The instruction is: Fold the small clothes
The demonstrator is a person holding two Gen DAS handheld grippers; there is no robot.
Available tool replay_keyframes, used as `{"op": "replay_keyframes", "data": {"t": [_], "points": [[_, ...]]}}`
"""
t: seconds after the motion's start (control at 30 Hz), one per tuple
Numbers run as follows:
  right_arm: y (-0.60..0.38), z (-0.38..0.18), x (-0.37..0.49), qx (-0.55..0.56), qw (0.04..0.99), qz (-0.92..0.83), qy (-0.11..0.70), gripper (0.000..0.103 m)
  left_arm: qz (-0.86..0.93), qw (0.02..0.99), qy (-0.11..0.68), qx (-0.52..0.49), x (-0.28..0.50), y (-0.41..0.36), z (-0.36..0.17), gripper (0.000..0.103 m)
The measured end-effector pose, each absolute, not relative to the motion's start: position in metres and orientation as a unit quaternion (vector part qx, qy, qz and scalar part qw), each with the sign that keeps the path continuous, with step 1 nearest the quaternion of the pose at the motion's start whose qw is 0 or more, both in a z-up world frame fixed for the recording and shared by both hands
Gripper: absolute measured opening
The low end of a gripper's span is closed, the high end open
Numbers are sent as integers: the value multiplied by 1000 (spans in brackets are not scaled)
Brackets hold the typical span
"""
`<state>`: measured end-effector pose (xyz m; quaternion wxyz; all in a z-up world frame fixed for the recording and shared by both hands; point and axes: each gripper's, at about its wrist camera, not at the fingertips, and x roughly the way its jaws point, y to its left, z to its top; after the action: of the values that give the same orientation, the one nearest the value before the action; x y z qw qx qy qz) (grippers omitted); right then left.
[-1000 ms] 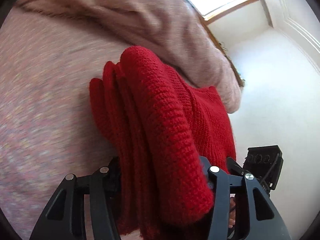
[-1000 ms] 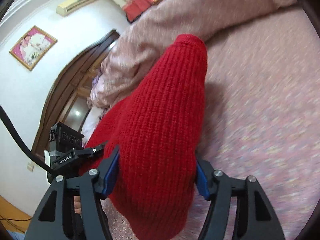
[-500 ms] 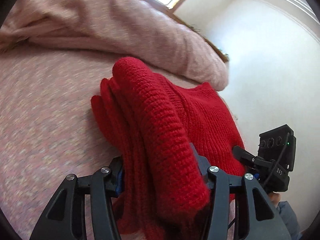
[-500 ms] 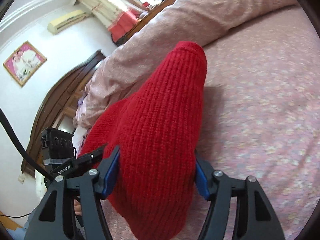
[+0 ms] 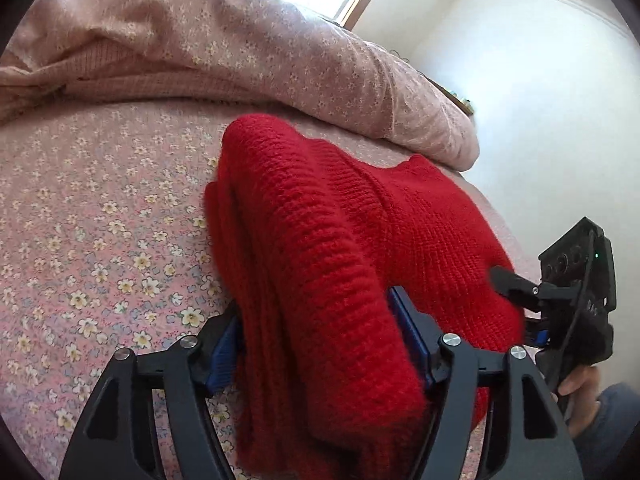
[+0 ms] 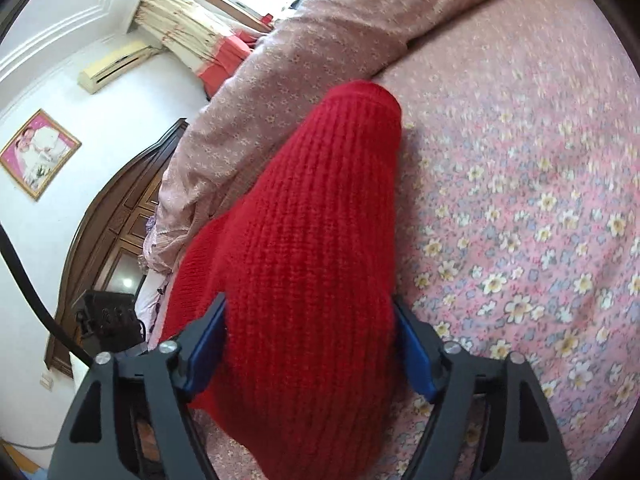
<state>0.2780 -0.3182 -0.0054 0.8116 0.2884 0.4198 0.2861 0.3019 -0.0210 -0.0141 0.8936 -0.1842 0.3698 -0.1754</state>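
Bed sheet (image 5: 100, 240), pink with small flowers: fills the left half of the left wrist view and the right half of the right wrist view. Rumpled pink quilt (image 5: 280, 52): runs across the top of the left wrist view; in the right wrist view, slants from upper right down to centre left.

Red knitted garment (image 5: 340, 260): lies bunched on the sheet, centre of both views, reaching down into the lower edge. Left wrist view only: stacked folded edges along the garment's left side, plus a flatter panel spreading to the right. Right wrist view only: one ribbed roll tapering toward upper centre.

Left gripper (image 5: 326, 344): lower centre, jaws opening, garment between the blue pads; pad contact on both sides not confirmable, fabric bulging over them. Right gripper (image 6: 310, 344): lower centre, jaws opening, the roll between the pads and brushing both.

Right wrist view only: dark wooden headboard (image 6: 100, 232) at left, air conditioner (image 6: 116, 66) and framed picture (image 6: 38, 152) at upper left, curtain (image 6: 188, 28) at top. Left wrist view only: the right gripper's body at right edge, with a hand (image 5: 580, 388) gripping it.
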Motion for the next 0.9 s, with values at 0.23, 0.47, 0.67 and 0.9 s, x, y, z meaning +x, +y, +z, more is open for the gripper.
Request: {"op": "replay_keyframes", "data": {"t": [0.23, 0.47, 0.67, 0.9], "points": [[-314, -6, 276, 281, 816, 282, 419, 88, -167, 892, 372, -196, 271, -7, -14, 74], [-314, -5, 279, 283, 816, 266, 428, 94, -154, 900, 369, -174, 269, -7, -4, 74], [-318, -2, 279, 292, 814, 251, 436, 94, -146, 904, 374, -146, 256, -7, 17, 74], [-319, 11, 262, 266, 836, 228, 422, 94, -105, 923, 354, -106, 231, -7, 54, 74]]}}
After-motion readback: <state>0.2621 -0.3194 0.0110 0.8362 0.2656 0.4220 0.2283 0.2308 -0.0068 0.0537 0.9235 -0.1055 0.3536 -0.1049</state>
